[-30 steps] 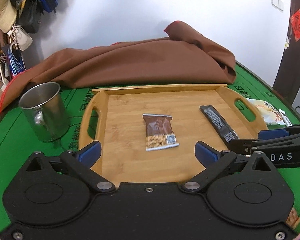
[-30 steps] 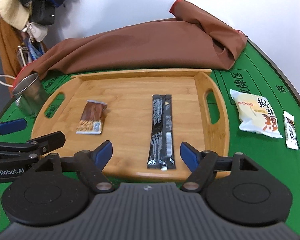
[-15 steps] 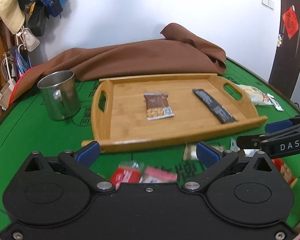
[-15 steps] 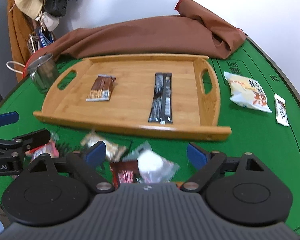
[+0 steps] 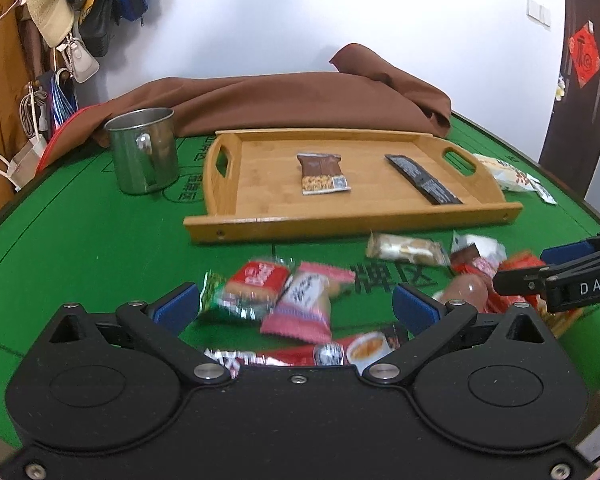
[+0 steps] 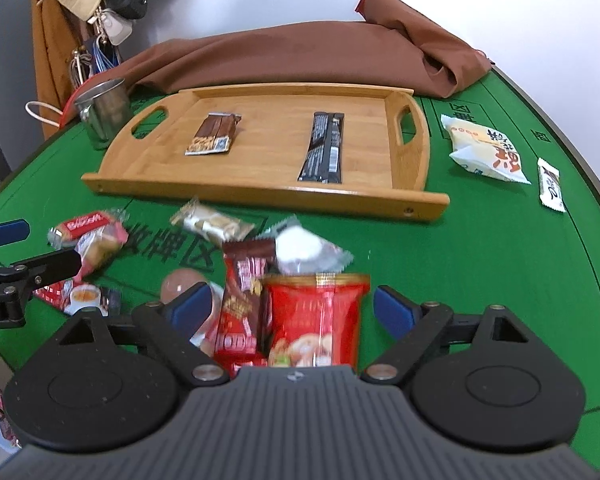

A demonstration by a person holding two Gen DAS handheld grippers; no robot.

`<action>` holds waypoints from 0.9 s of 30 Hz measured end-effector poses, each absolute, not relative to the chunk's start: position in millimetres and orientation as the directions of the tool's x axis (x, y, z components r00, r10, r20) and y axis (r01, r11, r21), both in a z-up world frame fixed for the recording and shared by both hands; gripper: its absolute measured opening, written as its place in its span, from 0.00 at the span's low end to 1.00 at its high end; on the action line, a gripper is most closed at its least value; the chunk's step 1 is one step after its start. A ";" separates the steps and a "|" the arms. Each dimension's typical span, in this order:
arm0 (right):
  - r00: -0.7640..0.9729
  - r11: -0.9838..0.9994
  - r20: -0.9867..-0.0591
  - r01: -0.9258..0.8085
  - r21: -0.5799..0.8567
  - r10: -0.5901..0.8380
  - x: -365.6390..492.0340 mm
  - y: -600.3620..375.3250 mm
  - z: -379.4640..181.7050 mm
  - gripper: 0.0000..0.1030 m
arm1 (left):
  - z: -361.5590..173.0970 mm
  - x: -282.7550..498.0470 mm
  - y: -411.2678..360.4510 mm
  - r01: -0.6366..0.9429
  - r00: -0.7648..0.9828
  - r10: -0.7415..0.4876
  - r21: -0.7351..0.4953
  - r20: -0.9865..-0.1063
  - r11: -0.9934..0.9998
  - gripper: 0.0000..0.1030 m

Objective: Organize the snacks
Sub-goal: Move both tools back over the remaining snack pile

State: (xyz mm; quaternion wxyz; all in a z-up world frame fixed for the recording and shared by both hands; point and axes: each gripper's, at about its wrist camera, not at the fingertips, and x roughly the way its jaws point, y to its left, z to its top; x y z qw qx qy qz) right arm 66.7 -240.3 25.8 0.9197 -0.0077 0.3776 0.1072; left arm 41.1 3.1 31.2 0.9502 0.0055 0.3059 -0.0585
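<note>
A bamboo tray lies on the green table and holds a brown snack pack and a long black bar. Several loose snacks lie in front of the tray. My left gripper is open above a red pack and a pink pack. My right gripper is open above a red bag and a dark red bar. Neither holds anything.
A steel mug stands left of the tray. A brown cloth is heaped behind it. A white-orange bag and a small white bar lie right of the tray. Bags hang on the wall at left.
Both grippers have pulled back and up from over the tray toward the table's near side. The loose snacks in front of the tray have come into view under them.
</note>
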 end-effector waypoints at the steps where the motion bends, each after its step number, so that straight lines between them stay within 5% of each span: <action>1: 0.694 0.977 -0.695 -0.203 0.060 0.187 63.7 -240.6 24.8 0.90 | 29.6 36.6 2.7 0.117 0.807 -0.107 -0.020 -0.581 0.993 1.00; 19: 0.721 0.975 -0.674 -0.220 -0.005 0.160 27.5 -243.4 18.6 0.90 | 6.6 16.7 -18.0 0.148 0.788 -0.093 0.040 -0.608 0.988 1.00; 27: 0.704 0.975 -0.693 -0.223 -0.006 0.157 28.5 -245.4 9.9 0.76 | -1.7 23.6 -11.9 0.129 0.772 -0.054 0.073 -0.633 0.989 1.00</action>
